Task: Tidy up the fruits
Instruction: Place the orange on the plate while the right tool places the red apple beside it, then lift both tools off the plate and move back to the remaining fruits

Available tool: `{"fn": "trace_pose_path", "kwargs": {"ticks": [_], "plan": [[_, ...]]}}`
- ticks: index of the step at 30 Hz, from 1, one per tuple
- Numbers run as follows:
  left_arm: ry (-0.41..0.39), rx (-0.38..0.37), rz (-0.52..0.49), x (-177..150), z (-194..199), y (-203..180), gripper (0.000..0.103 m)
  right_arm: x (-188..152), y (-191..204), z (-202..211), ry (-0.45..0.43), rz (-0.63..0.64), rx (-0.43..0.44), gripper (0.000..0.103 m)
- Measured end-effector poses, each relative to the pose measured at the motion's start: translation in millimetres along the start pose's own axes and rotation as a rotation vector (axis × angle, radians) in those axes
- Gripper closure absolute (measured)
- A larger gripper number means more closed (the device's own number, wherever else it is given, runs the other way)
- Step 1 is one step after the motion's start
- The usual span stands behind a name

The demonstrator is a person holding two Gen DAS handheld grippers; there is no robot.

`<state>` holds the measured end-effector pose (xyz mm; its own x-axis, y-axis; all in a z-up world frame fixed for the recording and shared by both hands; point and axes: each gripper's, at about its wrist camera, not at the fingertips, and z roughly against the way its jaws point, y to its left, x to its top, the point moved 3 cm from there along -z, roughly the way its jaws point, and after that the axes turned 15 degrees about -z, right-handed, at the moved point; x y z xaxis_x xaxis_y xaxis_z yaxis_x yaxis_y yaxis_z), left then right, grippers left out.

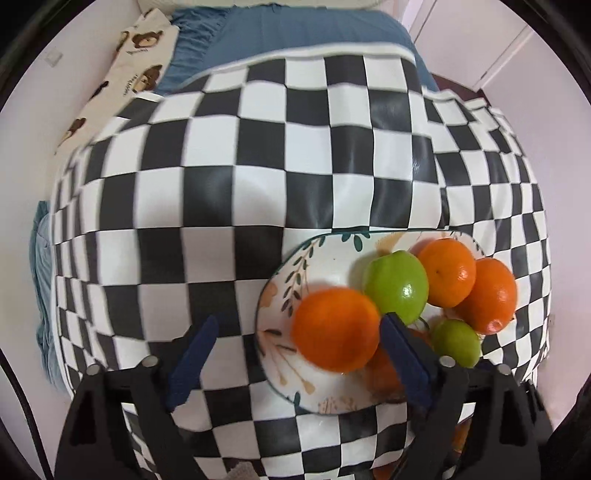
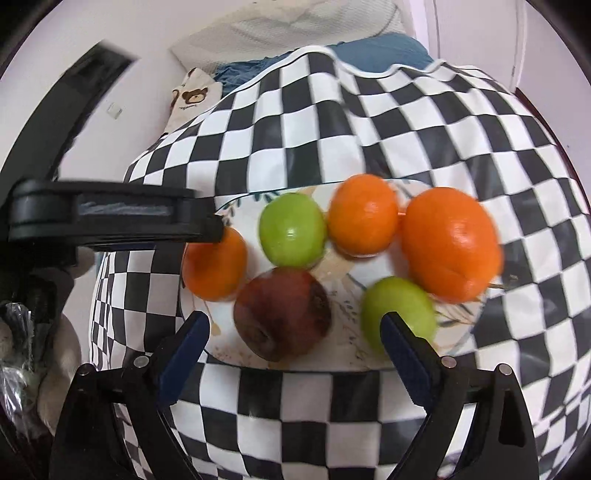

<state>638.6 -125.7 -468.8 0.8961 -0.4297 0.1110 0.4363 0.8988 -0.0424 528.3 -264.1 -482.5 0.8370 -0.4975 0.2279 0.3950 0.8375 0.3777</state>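
A white leaf-patterned plate (image 1: 325, 266) (image 2: 343, 347) on the checkered cloth holds several fruits. In the left wrist view my left gripper (image 1: 300, 319) hangs open above the plate's left part. An orange (image 1: 336, 328) lies below it, close to the right finger and far from the left one. Behind the orange sit a green apple (image 1: 397, 286), two more oranges and a small green apple (image 1: 456, 343). In the right wrist view my right gripper (image 2: 295, 317) is open over a red apple (image 2: 282, 314), with gaps on both sides. A green apple (image 2: 399, 314) lies behind its right finger.
The black-and-white checkered cloth (image 1: 258, 166) covers a soft, bulging surface. Blue bedding (image 1: 295, 33) and a bear-print fabric (image 1: 136, 66) lie beyond it by the white wall. In the right wrist view the other tool's black body (image 2: 110, 218) reaches over the plate's left orange (image 2: 214, 264).
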Motion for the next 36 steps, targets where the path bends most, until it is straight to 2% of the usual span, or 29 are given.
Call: {"fn": "trace_pose_path", "kwargs": {"ticks": [8,15,21,36], "plan": [[-0.111,0.081,0.03,-48,46,-8,0.012,8,-32,47,-0.027,-0.005,-0.12,0.007],[-0.206,0.13,0.05,-91,87,-26,0.012,-3,-32,93,-0.083,0.062,-0.175,0.007],[-0.286,0.146,0.072,-125,124,-38,0.012,-21,-27,124,-0.106,0.08,-0.164,0.007],[-0.39,0.187,0.035,-182,174,-77,0.012,-67,-20,199,-0.221,0.137,-0.141,0.007]]}}
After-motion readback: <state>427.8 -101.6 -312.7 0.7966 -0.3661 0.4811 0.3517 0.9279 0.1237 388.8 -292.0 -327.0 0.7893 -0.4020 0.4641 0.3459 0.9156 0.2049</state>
